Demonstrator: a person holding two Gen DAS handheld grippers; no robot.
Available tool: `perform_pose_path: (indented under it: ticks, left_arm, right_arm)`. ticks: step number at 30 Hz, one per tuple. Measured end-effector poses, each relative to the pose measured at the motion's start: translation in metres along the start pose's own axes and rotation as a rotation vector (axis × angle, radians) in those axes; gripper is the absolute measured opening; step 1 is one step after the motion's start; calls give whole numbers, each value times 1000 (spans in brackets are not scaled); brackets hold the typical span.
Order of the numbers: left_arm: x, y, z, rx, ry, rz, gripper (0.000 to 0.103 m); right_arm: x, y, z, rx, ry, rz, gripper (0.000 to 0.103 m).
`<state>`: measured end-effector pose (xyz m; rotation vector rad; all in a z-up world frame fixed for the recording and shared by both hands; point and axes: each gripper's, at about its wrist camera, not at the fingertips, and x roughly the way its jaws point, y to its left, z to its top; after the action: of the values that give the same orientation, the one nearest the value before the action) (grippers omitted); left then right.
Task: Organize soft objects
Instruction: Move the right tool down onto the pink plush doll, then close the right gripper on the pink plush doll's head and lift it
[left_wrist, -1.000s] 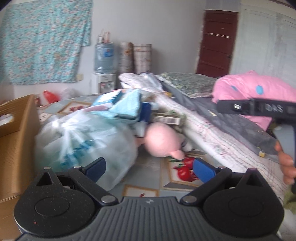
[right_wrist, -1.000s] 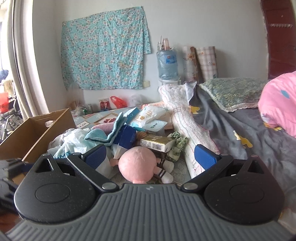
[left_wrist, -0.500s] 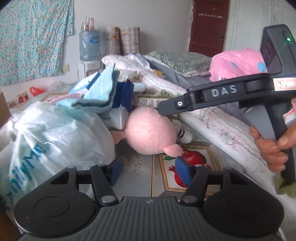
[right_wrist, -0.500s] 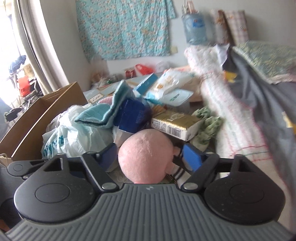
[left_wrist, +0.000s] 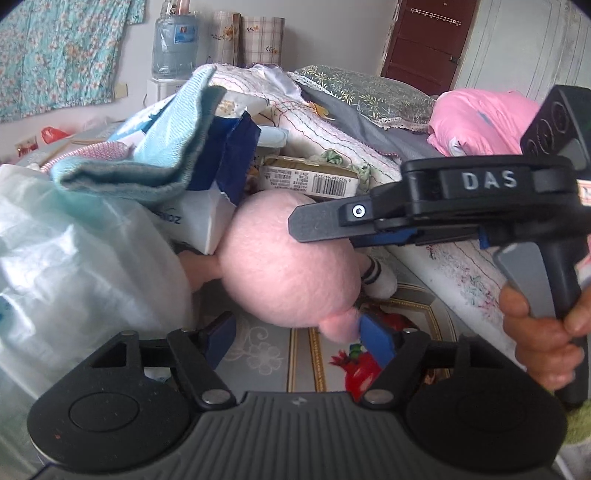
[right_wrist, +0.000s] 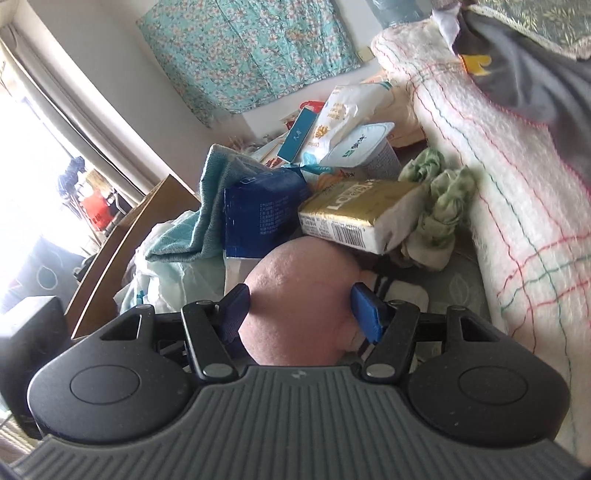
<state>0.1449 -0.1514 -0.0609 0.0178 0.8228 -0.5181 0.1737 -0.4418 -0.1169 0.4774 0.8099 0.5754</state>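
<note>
A pink plush doll (left_wrist: 288, 266) lies on the patterned floor mat, its round head toward me and its striped legs toward the bed. In the right wrist view the head (right_wrist: 299, 295) fills the gap of my right gripper (right_wrist: 299, 314); both blue pads touch its sides and the jaws are closing. From the left wrist view a finger (left_wrist: 325, 223) of that gripper lies over the head. My left gripper (left_wrist: 297, 341) sits low in front of the doll, its jaws opening. A small pink nub of the doll touches its right pad and nothing is gripped.
A white plastic bag (left_wrist: 74, 258), a teal towel (left_wrist: 162, 155), a blue packet (right_wrist: 258, 218) and a gold pack (right_wrist: 354, 218) crowd the doll. A green cloth (right_wrist: 439, 206) lies by the bed's quilt (right_wrist: 517, 184). A cardboard box (right_wrist: 122, 251) stands left. A hand (left_wrist: 535, 339) holds the right gripper.
Both grippers came down and closer to the doll. The right jaws narrowed from wide open onto the pink head. The left jaws narrowed, then widened a little.
</note>
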Motion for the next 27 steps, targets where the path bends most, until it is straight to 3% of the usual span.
perform_pose_path:
  ticks: [7,19,24,27]
  left_arm:
    - [0,-2,2,-22,-6,0,76]
    - [-53,-4,-19,-9,-36,-77,76]
    - [-62,-3,-32,1,-17,-110,76]
    - [-63,-2,-37,-3,-11,-104,76]
  right_arm:
    - [-6,1,-5,47,31,21,61]
    - [-33,13,-38,232,60,68,62]
    - [-37,24,-57,232,49,36,62]
    - [-44,38,-61,178,22,-34,62]
